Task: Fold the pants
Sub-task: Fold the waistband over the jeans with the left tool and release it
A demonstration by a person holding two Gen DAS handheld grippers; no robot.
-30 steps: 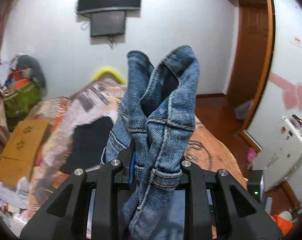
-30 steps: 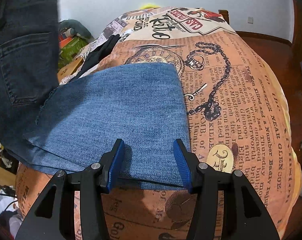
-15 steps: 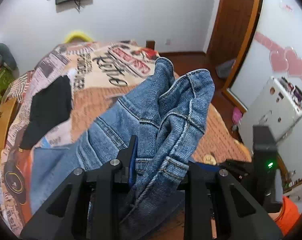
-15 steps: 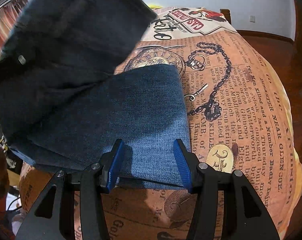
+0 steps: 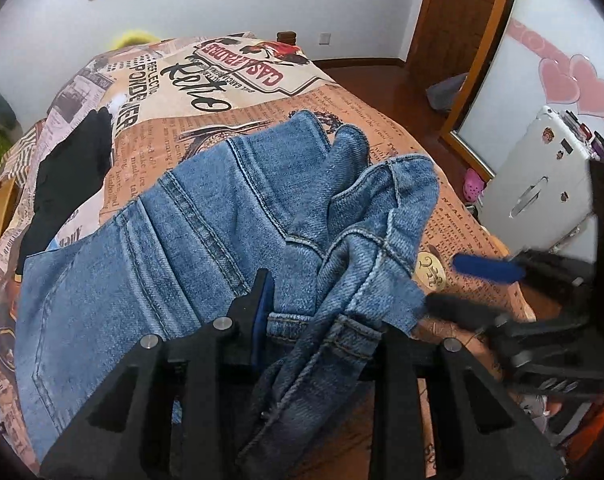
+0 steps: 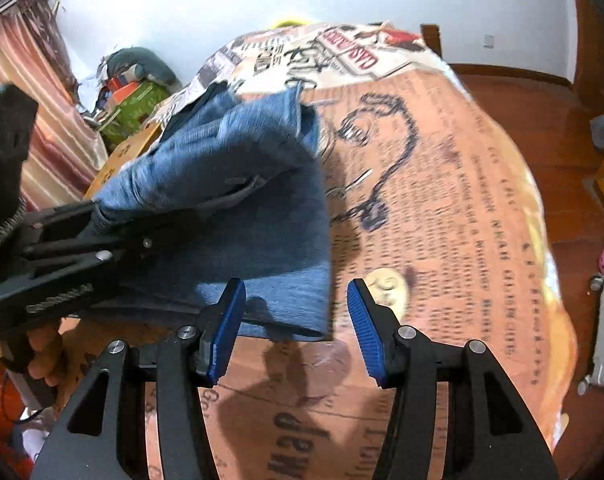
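Denim pants (image 5: 189, 240) lie folded over on the bed (image 5: 382, 120), covering its near-left part, the upper end doubled onto the lower layer and reaching toward the middle. Left gripper (image 5: 326, 320) is pinching a bunched waistband section of the pants near the bed's near edge, fabric wadded between the black fingers and spilling out below them. Right gripper (image 6: 295, 320) has its jaws spread with nothing between them, blue pads (image 6: 364, 320) hovering just off the near-right corner of the folded denim (image 6: 261, 240); that view is motion-blurred. In the left wrist view the right gripper (image 5: 462, 288) shows at the right, over the bed's right edge, blurred too. Bed cover is an orange and cream newspaper-style print with a pocket watch chain drawing (image 6: 386, 148) right of the pants. Black garment (image 5: 69, 168) lies on the bed's left side, touching the pants edge. White case (image 5: 542, 184) stands off the bed on the right.
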